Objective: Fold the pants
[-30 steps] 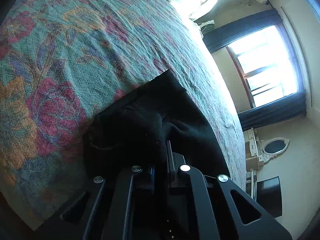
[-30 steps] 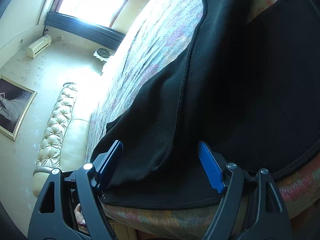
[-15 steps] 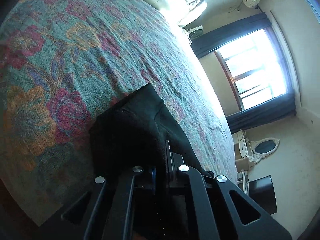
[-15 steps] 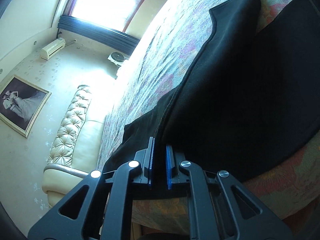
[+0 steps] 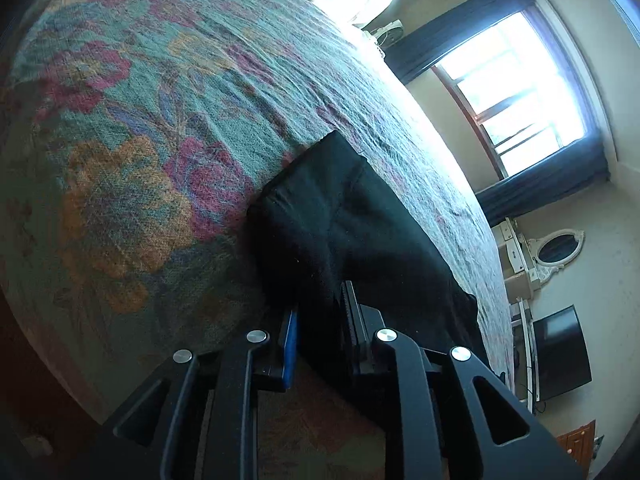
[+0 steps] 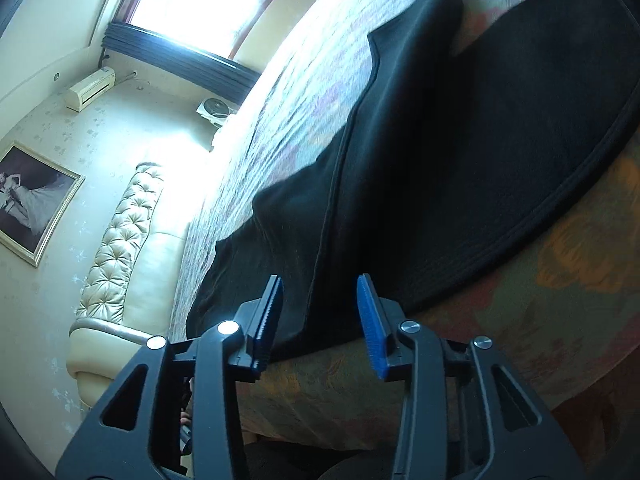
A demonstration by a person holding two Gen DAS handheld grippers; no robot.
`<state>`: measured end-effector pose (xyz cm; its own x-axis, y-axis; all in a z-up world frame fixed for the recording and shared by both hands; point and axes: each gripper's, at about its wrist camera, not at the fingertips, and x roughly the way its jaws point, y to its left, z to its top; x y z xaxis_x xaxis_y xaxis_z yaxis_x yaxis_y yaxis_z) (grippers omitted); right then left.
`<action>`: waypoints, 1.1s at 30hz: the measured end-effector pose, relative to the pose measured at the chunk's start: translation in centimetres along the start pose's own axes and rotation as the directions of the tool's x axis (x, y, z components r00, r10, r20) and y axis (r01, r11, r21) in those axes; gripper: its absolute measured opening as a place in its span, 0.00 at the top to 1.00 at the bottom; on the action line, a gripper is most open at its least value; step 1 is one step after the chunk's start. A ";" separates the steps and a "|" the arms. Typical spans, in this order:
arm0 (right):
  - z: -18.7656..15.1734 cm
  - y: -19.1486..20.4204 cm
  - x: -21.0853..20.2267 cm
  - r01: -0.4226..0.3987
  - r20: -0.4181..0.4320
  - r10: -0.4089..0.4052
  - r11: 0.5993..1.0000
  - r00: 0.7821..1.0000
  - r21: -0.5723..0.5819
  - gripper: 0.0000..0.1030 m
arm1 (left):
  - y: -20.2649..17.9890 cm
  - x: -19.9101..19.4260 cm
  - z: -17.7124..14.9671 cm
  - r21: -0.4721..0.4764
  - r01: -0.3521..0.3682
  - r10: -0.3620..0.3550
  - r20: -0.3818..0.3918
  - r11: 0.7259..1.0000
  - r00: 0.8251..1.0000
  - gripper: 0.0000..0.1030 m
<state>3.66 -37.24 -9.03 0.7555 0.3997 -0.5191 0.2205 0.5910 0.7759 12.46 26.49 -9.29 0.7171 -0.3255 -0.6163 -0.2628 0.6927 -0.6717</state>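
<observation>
Pants (image 5: 348,232), black and partly folded, are lying on the floral bedspread (image 5: 132,128) near the bed's edge. In the left wrist view the bedspread is filling everything from nine o'clock up to twelve, and the garment's folded end is sitting at the centre, running down toward five o'clock. The left gripper (image 5: 320,332) is sitting at six o'clock, and its jaws have just been opening: they are standing a narrow gap apart with a fold of the black fabric hanging between them. The cloth is lying against the right finger, while the blue pad on the left finger is showing bare beside it, so the pinch is looking loosened rather than tight. A window (image 5: 516,92) with dark curtains is glowing at two o'clock, and an oval mirror (image 5: 556,246) is hanging at three.

In the right wrist view a framed picture (image 6: 30,200) is hanging at nine o'clock and a tufted headboard (image 6: 120,248) is standing just inside it. The pants (image 6: 460,152) are spreading from the centre toward two o'clock. The right gripper (image 6: 320,320) is at six o'clock, and its jaws have just been opening too: they are standing moderately apart, straddling the garment's near edge, and neither blue pad is pressing on the cloth.
</observation>
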 end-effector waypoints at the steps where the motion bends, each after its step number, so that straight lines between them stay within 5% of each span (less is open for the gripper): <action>1: 1.1 -0.2 -1.3 0.026 0.037 -0.025 1.000 0.999 -0.017 0.51 | -0.4 -0.8 -0.4 0.023 -0.027 0.026 0.015 0.999 1.000 0.64; 2: 2.4 -0.4 -2.6 0.053 0.082 -0.050 0.998 0.995 -0.032 0.51 | -0.9 -1.6 -0.7 0.049 -0.051 0.049 0.037 0.997 0.998 0.50; 8: 11.5 -4.5 -6.7 0.211 0.198 -0.206 0.977 0.958 -0.002 0.48 | -6.9 -2.7 -3.8 0.225 0.004 -0.010 0.026 0.974 1.000 0.30; 11: 15.7 -9.2 -8.2 0.357 0.208 -0.363 0.932 0.908 0.068 0.38 | -9.2 -1.1 -6.2 0.252 0.081 -0.069 -0.056 0.964 0.996 0.30; 13: 17.8 -12.5 -8.8 0.479 0.186 -0.484 0.875 0.855 0.075 0.38 | -10.7 0.5 -7.8 0.272 0.110 -0.082 -0.112 0.956 0.990 0.30; 14: 18.4 -14.1 -8.7 0.501 0.152 -0.505 0.863 0.850 0.063 0.38 | -11.5 1.3 -8.6 0.285 0.119 -0.081 -0.141 0.951 0.987 0.30; 18: 18.6 -15.8 -7.3 0.453 0.070 -0.449 0.890 0.891 -0.055 0.30 | -15.0 3.9 -12.0 0.334 0.159 -0.090 -0.213 0.929 0.973 0.30; 19: 18.5 -15.3 -6.7 0.441 0.045 -0.439 0.890 0.897 -0.115 0.34 | -16.1 4.6 -12.6 0.355 0.165 -0.087 -0.225 0.920 0.970 0.28; 20: 18.2 -14.8 -6.3 0.437 0.024 -0.439 0.884 0.898 -0.168 0.45 | -17.3 5.2 -13.3 0.375 0.175 -0.087 -0.240 0.910 0.967 0.26; 21: 17.9 -14.6 -5.8 0.442 0.000 -0.452 0.872 0.892 -0.211 0.81 | -18.4 5.7 -14.0 0.393 0.187 -0.090 -0.252 0.900 0.964 0.26; 22: 17.7 -14.6 -5.4 0.421 -0.025 -0.440 0.874 0.898 -0.242 0.88 | -19.4 6.1 -14.7 0.408 0.199 -0.095 -0.262 0.891 0.960 0.26; 26: 18.6 -14.7 -7.2 0.456 0.046 -0.464 0.838 0.884 -0.301 0.90 | -22.4 7.6 -16.7 0.403 0.249 -0.134 -0.294 0.881 0.946 0.26; 30: 19.1 -16.3 -8.1 0.401 -0.001 -0.409 0.895 0.913 -0.196 0.86 | -23.8 8.8 -18.6 0.386 0.288 -0.159 -0.331 0.876 0.930 0.25; 31: 19.2 -15.6 -8.8 0.454 0.039 -0.455 0.873 0.890 -0.178 0.76 | -24.1 8.8 -19.4 0.390 0.292 -0.159 -0.338 0.874 0.928 0.25; 33: 19.1 -12.6 -10.1 0.606 0.185 -0.579 0.778 0.794 -0.167 0.51 | -24.2 9.0 -20.2 0.399 0.298 -0.158 -0.347 0.867 0.924 0.25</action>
<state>4.99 -62.11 -6.76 0.5864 -0.1544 -0.7952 0.5260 0.8191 0.2288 12.25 -6.19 -6.91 0.4806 -0.6337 -0.6062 0.2430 0.7604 -0.6023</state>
